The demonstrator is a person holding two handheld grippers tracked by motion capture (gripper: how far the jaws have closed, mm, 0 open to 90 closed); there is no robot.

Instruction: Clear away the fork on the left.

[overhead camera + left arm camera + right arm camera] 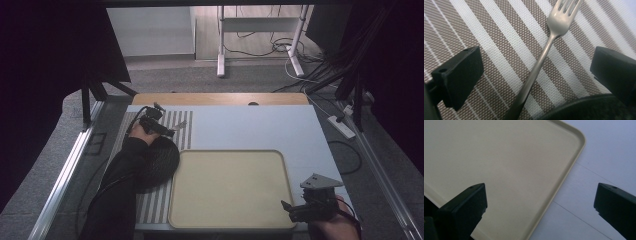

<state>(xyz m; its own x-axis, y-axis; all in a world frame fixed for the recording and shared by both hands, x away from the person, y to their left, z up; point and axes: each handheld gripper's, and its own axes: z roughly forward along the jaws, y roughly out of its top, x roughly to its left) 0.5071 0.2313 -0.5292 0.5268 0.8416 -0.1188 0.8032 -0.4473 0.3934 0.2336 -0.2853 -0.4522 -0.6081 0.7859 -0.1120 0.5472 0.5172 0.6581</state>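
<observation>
A silver fork (pixel 554 30) lies on a brown-and-white striped placemat (pixel 486 27), its tines pointing away. My left gripper (pixel 536 60) is open, hovering low with one jaw on each side of the fork's handle and touching nothing. In the high view the left gripper (pixel 167 131) sits over the placemat (pixel 155 205) at the table's left, with the fork (pixel 180 125) just beyond it. A dark round dish (pixel 159 162) lies under the left forearm. My right gripper (pixel 290 207) is open and empty at the near right corner of a beige tray (pixel 230 187). In its own view the right gripper (pixel 541 192) straddles the tray's rim (pixel 564 177).
The dark dish's rim (pixel 584 107) lies close under the left gripper's right jaw. The tray's flat bottom (pixel 499 157) is bare. A pale blue mat (pixel 250 125) covers the table, and its wooden far edge (pixel 220 98) runs behind.
</observation>
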